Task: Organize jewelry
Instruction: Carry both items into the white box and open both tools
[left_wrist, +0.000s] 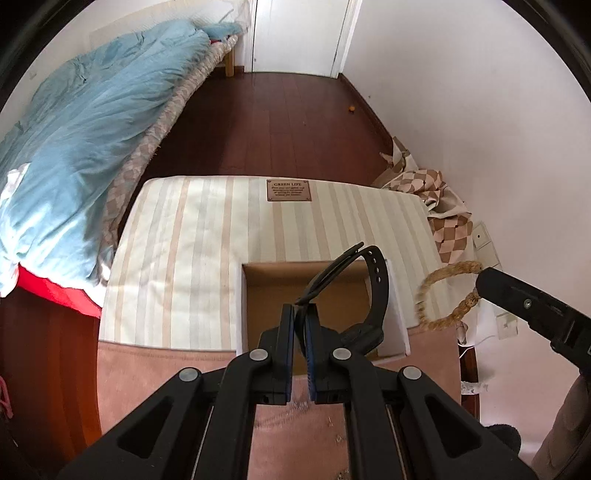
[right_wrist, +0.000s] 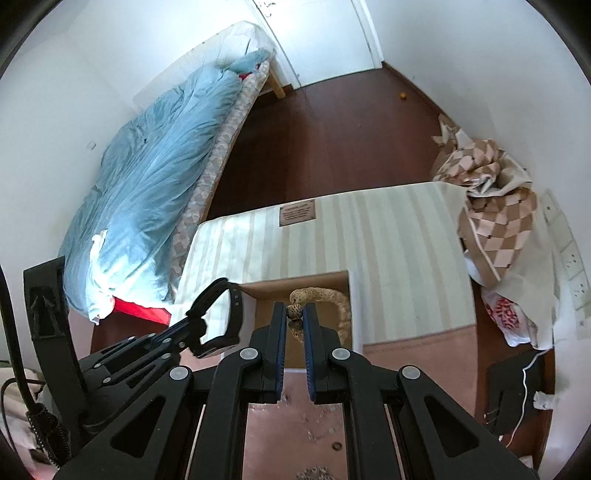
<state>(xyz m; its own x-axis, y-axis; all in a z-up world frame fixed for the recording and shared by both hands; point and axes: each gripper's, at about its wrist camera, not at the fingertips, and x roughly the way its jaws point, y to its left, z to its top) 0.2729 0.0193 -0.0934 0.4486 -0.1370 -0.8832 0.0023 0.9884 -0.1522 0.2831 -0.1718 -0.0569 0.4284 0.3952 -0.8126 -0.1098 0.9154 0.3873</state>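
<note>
A home bedroom: a bed (left_wrist: 122, 110) with a rumpled light-blue duvet (left_wrist: 81, 122) along one white wall, dark wooden floor (left_wrist: 280, 122), a white door (left_wrist: 299, 33), and checkered bedding (right_wrist: 495, 218) heaped by the other wall.

Left hand-held gripper (left_wrist: 302, 312) sits bottom center, clamped tight on a black watch strap (left_wrist: 373, 291) that loops up to the right over an open cardboard box (left_wrist: 306, 291). The box rests on a striped cushion (left_wrist: 192, 236). At right, the other hand-held gripper (left_wrist: 480, 282) holds a braided rope bracelet (left_wrist: 439, 295). Blue duvet (left_wrist: 92, 122) upper left.
</note>
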